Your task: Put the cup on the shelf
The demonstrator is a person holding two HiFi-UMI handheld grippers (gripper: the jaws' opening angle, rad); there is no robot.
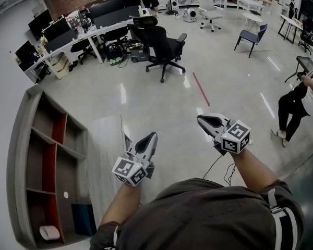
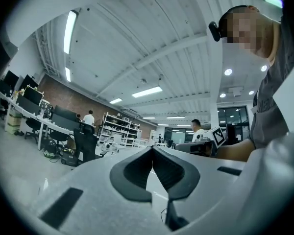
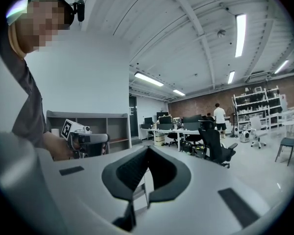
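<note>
A glossy grey workshop floor spreads ahead, with a black swivel office chair [image 1: 161, 48] well off. The tall grey open shelf with red panels [image 1: 16, 155] stands at the person's left. A small white cup [image 1: 49, 232] appears to sit in its end compartment, nearest the person. The left claw [image 1: 153, 135] and right claw [image 1: 200, 119] are both pinched together, empty, pointing away from it. The likely risk is a careless swing of the left elbow, close to that compartment, knocking the cup out.

Open-plan office lab: monitor-lined desks [image 1: 68, 38], swivel chairs [image 1: 161, 48], stocked racks [image 3: 257, 106].
</note>
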